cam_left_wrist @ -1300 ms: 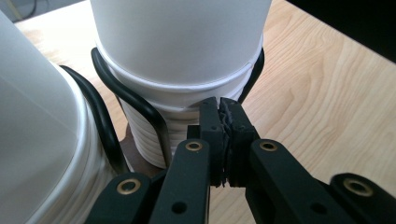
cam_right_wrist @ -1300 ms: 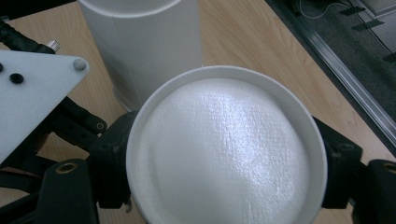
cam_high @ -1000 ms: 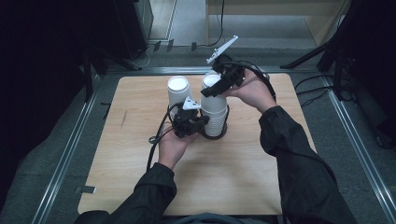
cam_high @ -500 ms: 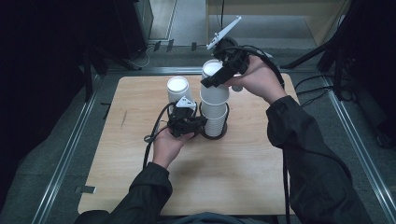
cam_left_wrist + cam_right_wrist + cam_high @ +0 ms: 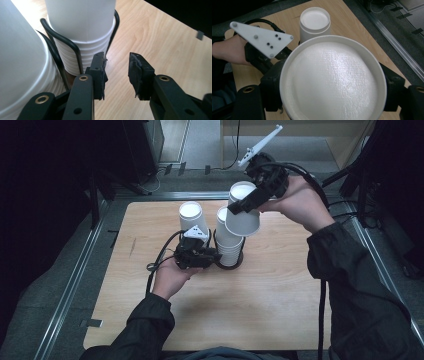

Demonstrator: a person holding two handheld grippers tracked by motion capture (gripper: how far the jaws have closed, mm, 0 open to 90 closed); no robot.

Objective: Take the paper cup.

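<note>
The right gripper (image 5: pixel 243 206) clamps a single white paper cup (image 5: pixel 243 217) upside down, a black jaw on either side of its wall, and holds it in the air above and just right of the stack of cups (image 5: pixel 227 245). In the right gripper view the cup's base (image 5: pixel 332 80) sits between the two jaws – pressed from both sides.

The left gripper (image 5: pixel 212 256) lies low on the table, its tips at the foot of the stack. In the left gripper view its jaws have just been opening: a narrow gap stands between the pads (image 5: pixel 100 72), with bare wood behind it and nothing between them. The left pad sits just beside the black wire holder (image 5: pixel 75 50) that rings the bottom of the stack, whose nested rims show as white ridges.

The stack stands upright in that holder near the middle of the wooden table (image 5: pixel 280 300). A second inverted cup (image 5: pixel 192 217) stands to its left – close to the left gripper's grey plate (image 5: pixel 196 233). The person's dark sleeves (image 5: pixel 360 290) come in from the bottom edge, and a black cable trails from each gripper.
</note>
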